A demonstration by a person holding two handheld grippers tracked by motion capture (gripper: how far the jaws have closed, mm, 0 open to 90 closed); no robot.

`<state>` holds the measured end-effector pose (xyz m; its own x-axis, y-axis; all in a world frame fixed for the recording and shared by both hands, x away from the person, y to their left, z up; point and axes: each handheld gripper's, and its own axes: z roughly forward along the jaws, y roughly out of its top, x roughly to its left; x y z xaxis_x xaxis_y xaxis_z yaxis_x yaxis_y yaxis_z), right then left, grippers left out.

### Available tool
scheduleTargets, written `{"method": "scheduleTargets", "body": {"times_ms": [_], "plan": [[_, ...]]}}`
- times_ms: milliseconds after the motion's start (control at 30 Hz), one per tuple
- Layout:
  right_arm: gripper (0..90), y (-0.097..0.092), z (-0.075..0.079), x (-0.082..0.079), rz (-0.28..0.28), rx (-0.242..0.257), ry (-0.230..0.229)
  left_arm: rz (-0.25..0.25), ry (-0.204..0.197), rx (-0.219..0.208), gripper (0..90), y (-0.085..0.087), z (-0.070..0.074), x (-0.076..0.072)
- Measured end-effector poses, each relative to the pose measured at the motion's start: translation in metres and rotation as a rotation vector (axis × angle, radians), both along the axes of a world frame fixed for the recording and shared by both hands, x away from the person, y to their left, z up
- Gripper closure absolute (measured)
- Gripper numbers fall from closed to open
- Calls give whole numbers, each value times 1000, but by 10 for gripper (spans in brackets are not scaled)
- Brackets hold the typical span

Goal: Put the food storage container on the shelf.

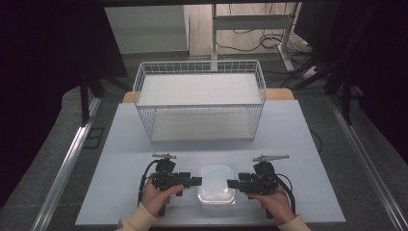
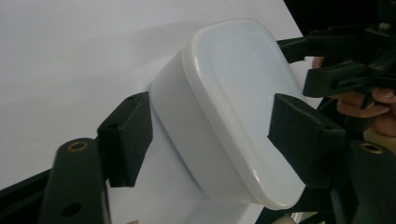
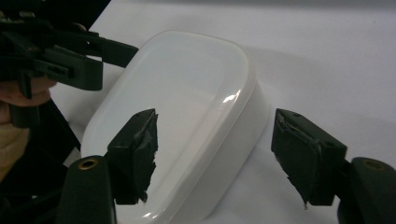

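Note:
A white plastic container with a lid (image 1: 217,185) lies at the front middle of the white table (image 1: 288,139). My left gripper (image 1: 196,181) points at its left end, and my right gripper (image 1: 232,183) at its right end. In the left gripper view the container (image 2: 233,93) sits between the open jaws of my left gripper (image 2: 212,140), one pad (image 2: 126,137) beside its wall with a gap. In the right gripper view my right gripper (image 3: 222,154) stands open astride the container (image 3: 187,93); its pads (image 3: 308,154) are clear of it.
A white wire basket (image 1: 199,62) with a flat white bottom stands at the back middle of the table. Bare tabletop lies between it and the container. Metal rails run along both sides of the table, with cables on the floor behind.

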<state>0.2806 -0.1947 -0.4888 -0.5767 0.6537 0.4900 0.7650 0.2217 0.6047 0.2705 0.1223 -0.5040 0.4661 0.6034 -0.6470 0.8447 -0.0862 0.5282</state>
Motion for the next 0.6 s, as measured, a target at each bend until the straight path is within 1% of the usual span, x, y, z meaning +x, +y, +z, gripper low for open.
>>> {"method": "scheduleTargets", "body": {"times_ms": [100, 133, 167, 200, 233, 267, 300, 333, 367, 400, 467, 500, 533, 600], "plan": [[386, 1, -4, 0, -7, 18, 23, -11, 9, -13, 375, -2, -1, 0], [386, 1, -4, 0, -7, 18, 23, -15, 13, -17, 375, -3, -1, 0], [406, 2, -4, 0, -8, 21, 30, -20, 16, -18, 392, -3, -2, 0], [453, 2, -5, -1, -14, 35, 42, -22, 21, -20, 428, -4, -2, 0], [453, 2, -5, -1, -14, 35, 42, -25, 25, -23, 428, -5, -2, 0], [496, 1, -5, -1, -15, 59, 55, -26, 32, -27, 448, -6, -3, -1], [518, 0, -5, -1, -15, 69, 61, -26, 32, -27, 461, -6, -3, -1], [537, 0, -5, -2, -19, 71, 63, -30, 45, -38, 480, -6, -4, -1], [559, 0, -5, -2, -24, 68, 61, -30, 45, -38, 499, -6, -4, -1], [559, 0, -5, -2, -24, 68, 61, -40, 60, -56, 499, -6, -6, 0], [601, -3, -6, -1, -36, 88, 77, -34, 78, -59, 515, -6, -10, 0], [601, -3, -6, -1, -36, 88, 77, -32, 85, -69, 515, -5, -11, 0], [613, -4, -7, -1, -41, 98, 87, -30, 90, -75, 523, -4, -11, 0], [639, -6, -8, 0, -49, 121, 109, -23, 84, -74, 555, -3, -9, 0]]}}
